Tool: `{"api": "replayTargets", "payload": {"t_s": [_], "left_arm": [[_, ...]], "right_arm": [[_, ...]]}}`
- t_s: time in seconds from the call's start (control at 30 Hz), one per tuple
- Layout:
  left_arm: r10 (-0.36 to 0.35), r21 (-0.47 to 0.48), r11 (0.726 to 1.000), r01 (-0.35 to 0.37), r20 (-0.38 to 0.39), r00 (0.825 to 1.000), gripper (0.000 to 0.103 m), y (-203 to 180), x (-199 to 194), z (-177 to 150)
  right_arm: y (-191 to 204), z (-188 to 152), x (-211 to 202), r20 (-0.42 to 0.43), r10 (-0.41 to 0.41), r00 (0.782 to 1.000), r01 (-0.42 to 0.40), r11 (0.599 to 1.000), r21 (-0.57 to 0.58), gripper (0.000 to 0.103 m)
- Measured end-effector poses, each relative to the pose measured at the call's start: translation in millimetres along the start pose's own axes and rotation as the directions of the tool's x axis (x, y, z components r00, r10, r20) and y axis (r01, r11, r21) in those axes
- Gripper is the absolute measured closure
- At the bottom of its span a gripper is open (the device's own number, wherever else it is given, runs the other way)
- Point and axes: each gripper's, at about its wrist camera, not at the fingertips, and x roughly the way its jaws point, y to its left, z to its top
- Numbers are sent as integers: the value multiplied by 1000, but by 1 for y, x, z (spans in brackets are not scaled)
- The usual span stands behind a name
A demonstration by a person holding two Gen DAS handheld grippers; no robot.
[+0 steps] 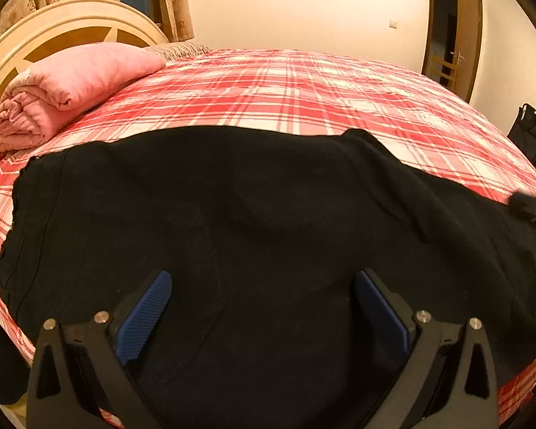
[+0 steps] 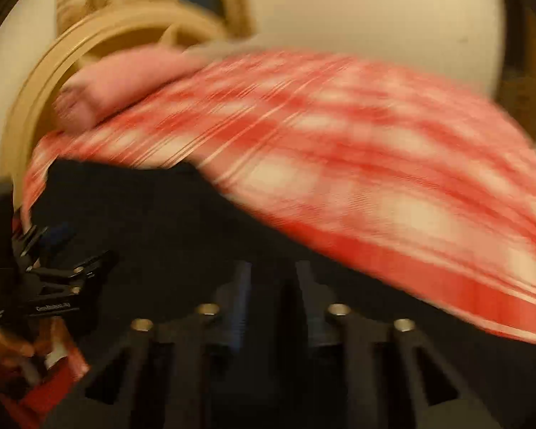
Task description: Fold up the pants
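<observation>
Black pants (image 1: 232, 214) lie spread across the near part of a bed with a red and white plaid cover (image 1: 303, 89). My left gripper (image 1: 262, 286) is open, its blue pads (image 1: 146, 314) wide apart just above the pants, holding nothing. The right wrist view is motion-blurred. There my right gripper (image 2: 273, 279) has its fingers close together over the pants (image 2: 160, 221); whether they pinch cloth is not clear. The left gripper (image 2: 46, 271) shows at the left edge of that view. A dark tip of the right gripper (image 1: 532, 207) shows at the right edge of the left wrist view.
A rolled pink blanket (image 1: 64, 85) lies at the head of the bed by the wooden headboard (image 1: 53, 32). A door (image 1: 464, 35) stands open at the far right. A black bag (image 1: 532, 136) sits on the floor beside the bed.
</observation>
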Motion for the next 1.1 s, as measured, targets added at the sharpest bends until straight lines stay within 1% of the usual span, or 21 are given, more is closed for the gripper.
{"api": "replayTargets", "payload": {"t_s": [0.03, 0.07, 0.1, 0.17, 0.2, 0.23, 0.33, 0.4, 0.43, 0.5, 0.53, 0.6, 0.67, 0.7, 0.77, 0.8, 0.87, 0.93, 0.97, 1.03, 1.1], "left_arm": [[-3, 6, 1000, 3, -3, 1000, 0, 1, -1, 0], [-2, 13, 1000, 3, -6, 1000, 0, 4, -2, -1], [0, 13, 1000, 0, -9, 1000, 0, 7, -3, -2], [17, -13, 1000, -17, -11, 1000, 0, 22, -5, -5], [26, -27, 999, -26, -8, 1000, 0, 29, -6, -7], [32, -45, 998, -32, -3, 999, 0, 40, -6, -10], [32, -28, 999, -31, 6, 999, 0, 47, -8, -15], [32, -4, 999, -32, 0, 999, 0, 47, -9, -15], [23, -16, 1000, -23, -14, 1000, 0, 48, -10, -12], [0, -45, 999, 0, -11, 1000, 0, 53, -13, -6], [1, -58, 998, -1, 3, 1000, 0, 57, -15, -2], [40, -72, 997, -39, 19, 999, 0, 66, -15, 6], [86, -96, 992, -83, 25, 996, 0, 76, -14, 12], [95, -111, 990, -92, 25, 995, 0, 80, -13, 13], [100, -124, 988, -97, 20, 995, 0, 86, -9, 15], [116, -118, 986, -114, 11, 993, 0, 88, -5, 15], [143, -108, 984, -145, -23, 989, 0, 88, 6, 14], [128, -114, 985, -131, -29, 991, 0, 86, 6, 13], [111, -109, 988, -112, -19, 994, 0, 81, 3, 14], [104, -81, 991, -104, 3, 995, 0, 70, -3, 17], [96, -53, 994, -95, 25, 995, 0, 58, -10, 21]], "right_arm": [[2, 2, 15, -35, -10, 999, 9, 1000, -12, 81], [1, 4, 26, -33, -59, 998, 58, 998, -26, 83], [-3, 10, 30, -5, -84, 996, 84, 996, -24, 90], [-21, 20, 36, 10, -147, 989, 147, 988, 42, 90], [-31, 24, 41, 15, -147, 989, 146, 987, 69, 87], [-38, 25, 41, 19, -140, 990, 137, 986, 96, 87], [-48, 26, 35, 44, -81, 996, 74, 988, 132, 86], [-51, 22, 22, 87, -60, 994, 45, 986, 163, 84], [-50, 22, 13, 118, -60, 991, 38, 983, 182, 84], [-37, 29, 3, 155, -15, 988, -9, 988, 153, 84], [-28, 30, 0, 151, 7, 988, -26, 992, 122, 84], [-3, 28, -2, 118, 74, 990, -80, 996, 48, 84], [20, 15, -4, 79, 130, 988, -128, 991, -27, 84], [25, 9, -4, 67, 146, 987, -143, 989, -39, 84], [32, -9, 4, 20, 198, 980, -197, 980, -25, 84], [32, -18, 10, -3, 214, 977, -214, 977, -12, 83], [34, -29, 7, 45, 207, 977, -207, 978, -8, 82], [30, -27, 2, 22, 220, 975, -221, 975, 24, 82], [23, -25, -7, 40, 234, 971, -236, 970, 55, 82], [4, -22, -32, 110, 230, 967, -241, 964, 110, 78], [-22, -24, -58, 162, 135, 977, -160, 975, 153, 56]]}}
